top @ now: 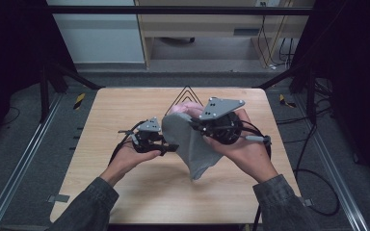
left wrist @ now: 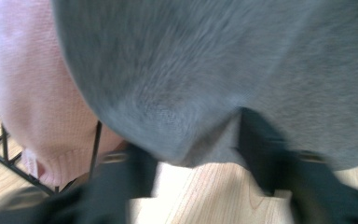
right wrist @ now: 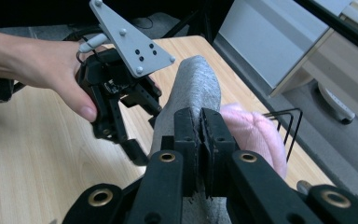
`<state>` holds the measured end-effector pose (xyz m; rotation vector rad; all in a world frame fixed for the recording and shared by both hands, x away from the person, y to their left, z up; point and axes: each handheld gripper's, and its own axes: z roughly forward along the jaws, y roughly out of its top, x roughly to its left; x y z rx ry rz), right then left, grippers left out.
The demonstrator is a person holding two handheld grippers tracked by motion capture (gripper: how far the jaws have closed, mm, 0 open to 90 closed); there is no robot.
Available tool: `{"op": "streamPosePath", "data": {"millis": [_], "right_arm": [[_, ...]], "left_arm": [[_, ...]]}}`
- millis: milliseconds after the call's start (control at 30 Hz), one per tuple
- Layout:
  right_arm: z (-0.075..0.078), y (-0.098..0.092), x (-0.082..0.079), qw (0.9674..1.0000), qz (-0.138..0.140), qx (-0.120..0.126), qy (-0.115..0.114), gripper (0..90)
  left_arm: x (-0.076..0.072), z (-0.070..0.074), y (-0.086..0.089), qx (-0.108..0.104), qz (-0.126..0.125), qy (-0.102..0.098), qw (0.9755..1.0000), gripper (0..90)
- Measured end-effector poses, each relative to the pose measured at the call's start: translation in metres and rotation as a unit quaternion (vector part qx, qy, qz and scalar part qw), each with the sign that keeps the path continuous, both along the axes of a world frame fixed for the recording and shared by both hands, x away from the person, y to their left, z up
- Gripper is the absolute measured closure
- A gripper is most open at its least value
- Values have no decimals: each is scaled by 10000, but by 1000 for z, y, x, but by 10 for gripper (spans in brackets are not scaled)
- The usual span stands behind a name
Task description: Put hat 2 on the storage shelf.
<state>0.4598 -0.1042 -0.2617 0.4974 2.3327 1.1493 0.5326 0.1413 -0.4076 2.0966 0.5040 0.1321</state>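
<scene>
A grey knitted cloth hangs above the table from my right gripper, whose jaws are shut on its upper edge. In the right gripper view the two pads press together with the grey cloth rising between them. My left gripper points at the cloth's left edge. In the left gripper view its jaws stand apart, the grey cloth draped over their tips and bare wood showing between them. A pink knitted piece lies behind the cloth.
The pink piece rests against a black wire rack at the far middle of the wooden table. Dark floor, metal rails and cables surround the table. A person's two hands and grey sleeves come in from the near edge.
</scene>
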Motion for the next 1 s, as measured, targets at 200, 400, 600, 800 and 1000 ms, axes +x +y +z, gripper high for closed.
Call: {"op": "streamPosePath", "data": {"millis": [200,400,600,800,1000], "right_arm": [[-8,-19,13,9992,-308,214,150,861],[0,-36,15,9965,-526,647,46,861],[11,-38,21,9944,-620,856,-57,862],[22,-40,31,9927,-688,981,-157,862],[26,-45,35,9897,-773,1190,-190,863]], "left_arm": [[-3,15,-5,122,91,-30,9999,865],[-10,58,-2,269,222,-275,9990,865],[-7,105,6,529,510,-555,9957,866],[1,141,18,531,774,-724,9929,868],[-3,161,22,288,799,-839,9929,868]]}}
